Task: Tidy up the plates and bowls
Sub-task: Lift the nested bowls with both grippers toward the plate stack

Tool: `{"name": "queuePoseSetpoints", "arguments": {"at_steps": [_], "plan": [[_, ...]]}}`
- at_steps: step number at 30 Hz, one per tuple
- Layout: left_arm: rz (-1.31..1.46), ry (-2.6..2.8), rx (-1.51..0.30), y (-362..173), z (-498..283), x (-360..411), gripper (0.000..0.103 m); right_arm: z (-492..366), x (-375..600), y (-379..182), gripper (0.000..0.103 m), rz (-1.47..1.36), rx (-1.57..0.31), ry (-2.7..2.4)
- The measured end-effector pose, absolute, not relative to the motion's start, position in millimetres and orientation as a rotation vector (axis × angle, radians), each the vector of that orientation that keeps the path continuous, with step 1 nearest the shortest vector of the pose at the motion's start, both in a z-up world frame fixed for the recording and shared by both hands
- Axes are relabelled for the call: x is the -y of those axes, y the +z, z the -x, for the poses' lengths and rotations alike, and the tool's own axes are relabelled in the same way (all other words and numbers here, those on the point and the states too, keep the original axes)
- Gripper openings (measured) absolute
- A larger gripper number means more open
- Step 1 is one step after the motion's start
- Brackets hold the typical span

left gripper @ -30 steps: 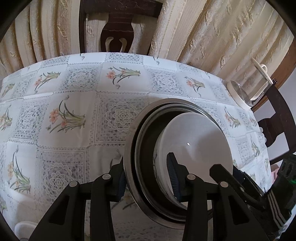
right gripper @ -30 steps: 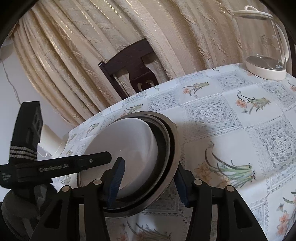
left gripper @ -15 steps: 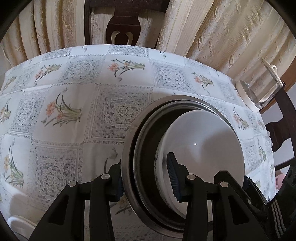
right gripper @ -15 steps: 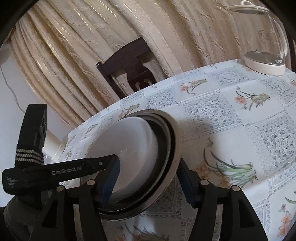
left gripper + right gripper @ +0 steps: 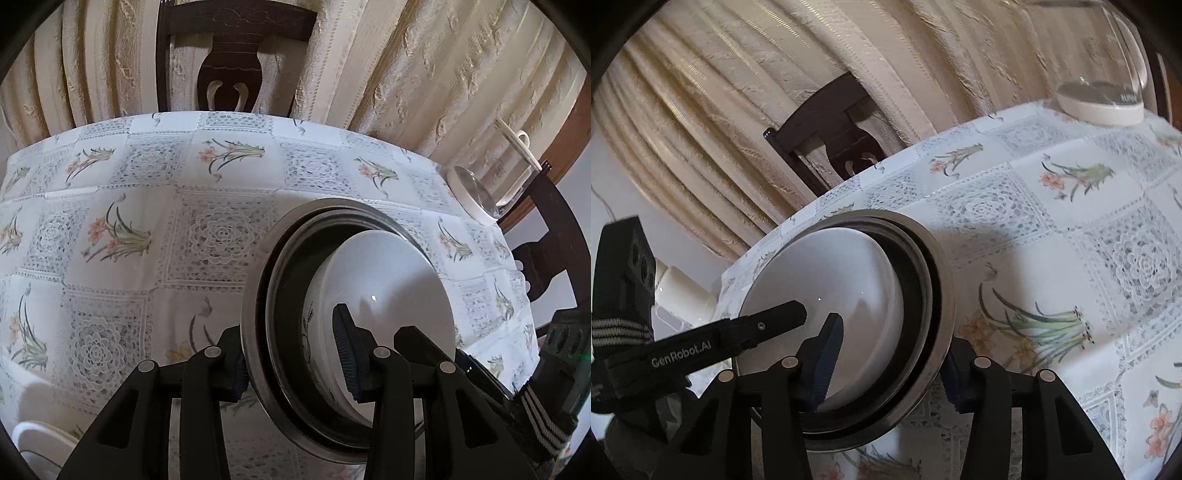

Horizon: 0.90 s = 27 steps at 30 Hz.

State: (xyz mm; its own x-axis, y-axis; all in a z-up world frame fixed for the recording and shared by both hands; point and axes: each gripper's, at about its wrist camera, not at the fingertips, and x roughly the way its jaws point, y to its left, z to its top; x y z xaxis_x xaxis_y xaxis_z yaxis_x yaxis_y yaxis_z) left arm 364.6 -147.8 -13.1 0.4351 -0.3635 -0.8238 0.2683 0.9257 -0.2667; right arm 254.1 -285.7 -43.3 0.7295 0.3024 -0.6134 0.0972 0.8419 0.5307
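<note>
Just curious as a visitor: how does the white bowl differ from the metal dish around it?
The white bowl is glossy ceramic; the metal dish is dull grey steel with a dark inside. The bowl is smaller and sits nested inside the wider dish. Both are round, and both grippers, left and right, clamp them together.

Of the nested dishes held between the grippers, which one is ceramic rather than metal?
The white bowl, innermost of the stack. It is glossy white with a dark pattern on its outside; the dishes around it are dark grey steel.

Floral-clothed table, glass kettle on it
</note>
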Motion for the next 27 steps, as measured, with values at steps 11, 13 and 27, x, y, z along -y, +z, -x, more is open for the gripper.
{"name": "queuePoseSetpoints", "arguments": {"at_steps": [11,13,27], "plan": [[0.165,-0.383,-1.135,-42,-371,147,0.041,-251,291,-44,0.057,-0.602,-0.722,0.125],[0.148,-0.38,-1.121,-41,-368,150,0.041,-252,289,-49,0.066,-0.602,-0.722,0.123],[0.176,-0.39,-1.092,-38,-364,151,0.041,-255,286,-49,0.047,-0.566,-0.774,0.11]]}}
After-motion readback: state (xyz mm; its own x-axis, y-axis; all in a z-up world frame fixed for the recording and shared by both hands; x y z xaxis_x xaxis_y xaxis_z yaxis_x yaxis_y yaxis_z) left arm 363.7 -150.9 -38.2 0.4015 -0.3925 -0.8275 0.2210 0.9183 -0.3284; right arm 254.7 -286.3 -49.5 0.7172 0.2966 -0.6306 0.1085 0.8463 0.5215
